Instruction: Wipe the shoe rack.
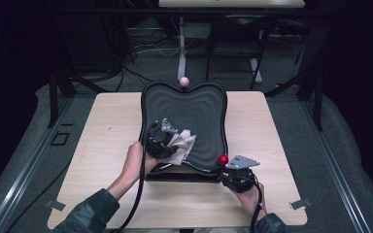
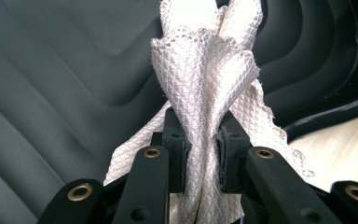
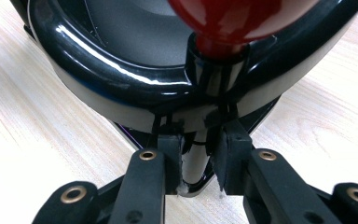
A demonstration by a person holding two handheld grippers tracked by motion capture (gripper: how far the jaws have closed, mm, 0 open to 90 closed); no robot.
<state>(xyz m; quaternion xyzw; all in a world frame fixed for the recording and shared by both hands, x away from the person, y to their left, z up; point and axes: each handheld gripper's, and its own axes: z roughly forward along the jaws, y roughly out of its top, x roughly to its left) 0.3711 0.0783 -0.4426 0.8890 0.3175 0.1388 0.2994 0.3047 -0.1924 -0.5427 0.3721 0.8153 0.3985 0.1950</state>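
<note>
A black tray with wavy ridges lies on the wooden table. A crumpled white cloth rests on its near left part, and my left gripper is shut on it. In the left gripper view the diamond-weave cloth bunches up between the jaws of the left gripper over the tray's ridges. My right gripper is at the tray's near right corner, under a red ball. In the right gripper view the right gripper is shut on a thin post below the glossy rim and red ball.
A pink ball stands at the middle of the tray's far edge. Bare wooden table lies on both sides of the tray and in front of it. Dark floor, cables and stand legs surround the table.
</note>
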